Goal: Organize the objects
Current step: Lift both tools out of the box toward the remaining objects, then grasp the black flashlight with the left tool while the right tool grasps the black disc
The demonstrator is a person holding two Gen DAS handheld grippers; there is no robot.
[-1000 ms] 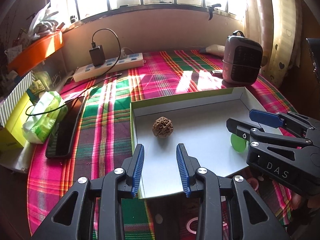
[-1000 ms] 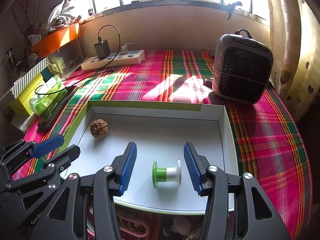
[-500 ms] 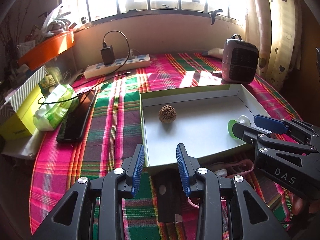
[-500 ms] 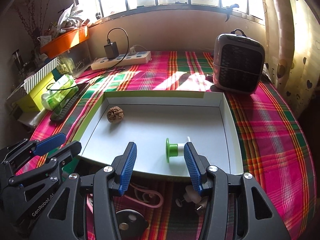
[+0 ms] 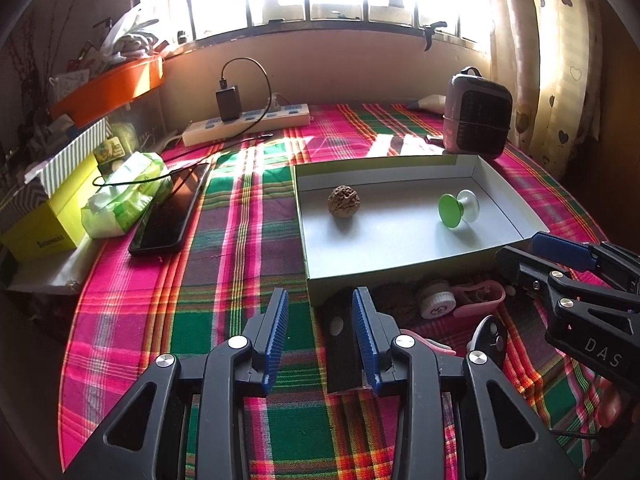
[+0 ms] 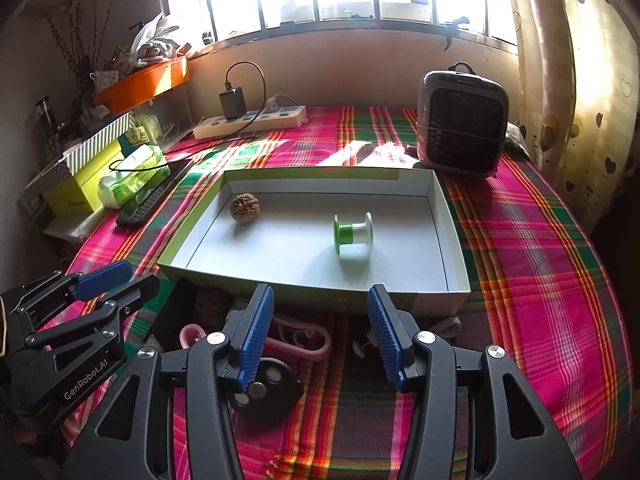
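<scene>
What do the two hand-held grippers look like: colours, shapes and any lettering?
Both are black plastic frames with triangular cut-outs and silver rivets, ending in two ribbed blue pads. The left hand-held gripper carries "GenRobot.AI" on its side; the right hand-held gripper carries "DAS".

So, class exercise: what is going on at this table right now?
A person holds two hand-held grippers, the left hand-held gripper and right hand-held gripper, both open and empty. A shallow white cardboard tray already holds a brown wrinkled walnut and a green-and-white plastic spool. More small items lie in front of it.
</scene>
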